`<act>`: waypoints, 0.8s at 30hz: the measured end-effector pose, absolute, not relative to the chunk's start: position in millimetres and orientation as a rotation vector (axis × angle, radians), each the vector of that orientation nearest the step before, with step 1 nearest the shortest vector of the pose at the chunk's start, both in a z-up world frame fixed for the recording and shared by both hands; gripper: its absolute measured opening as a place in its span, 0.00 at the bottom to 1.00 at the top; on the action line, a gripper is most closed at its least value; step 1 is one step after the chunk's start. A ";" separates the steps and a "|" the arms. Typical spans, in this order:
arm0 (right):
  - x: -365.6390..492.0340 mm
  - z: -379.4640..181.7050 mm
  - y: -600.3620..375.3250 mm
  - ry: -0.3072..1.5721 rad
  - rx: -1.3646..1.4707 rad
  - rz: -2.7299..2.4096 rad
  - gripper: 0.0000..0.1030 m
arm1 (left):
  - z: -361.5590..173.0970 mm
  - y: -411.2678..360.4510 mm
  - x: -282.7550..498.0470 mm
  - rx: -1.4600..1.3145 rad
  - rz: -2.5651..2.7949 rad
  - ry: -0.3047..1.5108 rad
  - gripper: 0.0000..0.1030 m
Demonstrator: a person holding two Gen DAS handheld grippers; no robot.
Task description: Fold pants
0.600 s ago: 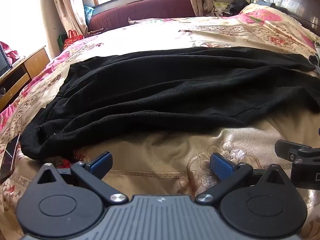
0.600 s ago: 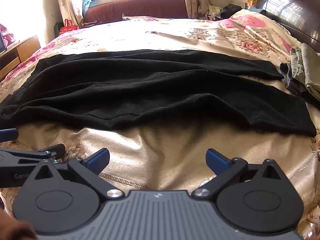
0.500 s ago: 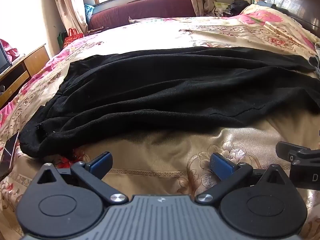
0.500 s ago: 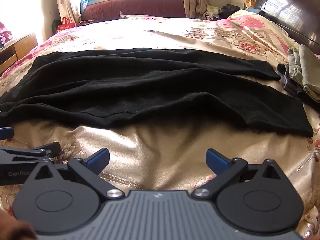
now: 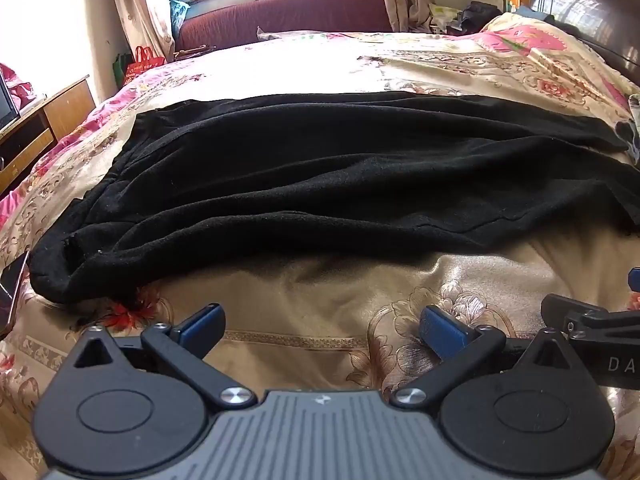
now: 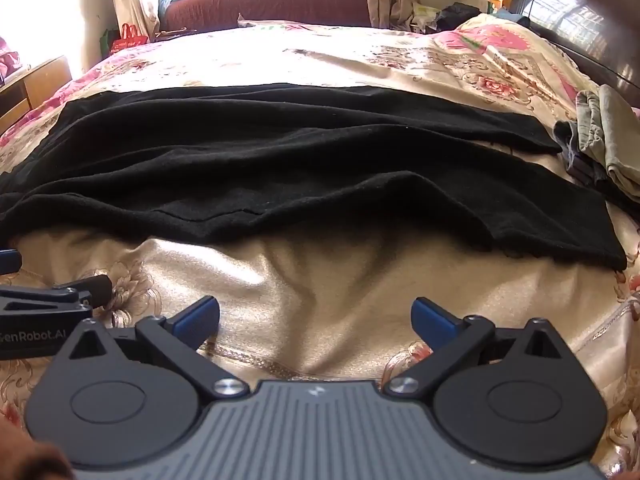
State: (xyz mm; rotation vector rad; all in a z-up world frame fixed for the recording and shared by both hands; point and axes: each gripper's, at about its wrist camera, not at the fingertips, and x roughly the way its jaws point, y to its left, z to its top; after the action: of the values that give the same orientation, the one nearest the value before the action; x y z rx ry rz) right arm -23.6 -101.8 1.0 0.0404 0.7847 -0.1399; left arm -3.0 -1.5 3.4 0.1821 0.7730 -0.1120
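Pants [image 5: 340, 176] lie spread across the bed [image 5: 304, 320], unfolded. I hold the left gripper [image 5: 322, 330] and right gripper [image 6: 316, 316] short of the near edge, jaws spread, empty. Next, I think: reach in, pinch that edge.

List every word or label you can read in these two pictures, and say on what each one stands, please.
"enRobot.AI", first letter cut off: on the side of the left gripper, seen in the right wrist view.
"D A", rest cut off: on the side of the right gripper, seen in the left wrist view.
Nothing else is readable.
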 end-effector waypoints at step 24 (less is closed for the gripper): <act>-24.9 1.3 -98.0 0.780 0.029 -0.139 0.98 | 0.9 0.5 -4.3 0.188 -0.124 0.760 1.00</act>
State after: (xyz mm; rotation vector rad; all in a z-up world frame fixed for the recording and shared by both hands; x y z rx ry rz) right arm -24.9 -98.0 1.3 0.0288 0.7797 -0.1389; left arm -4.3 0.5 0.9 0.1878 0.7600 -0.1240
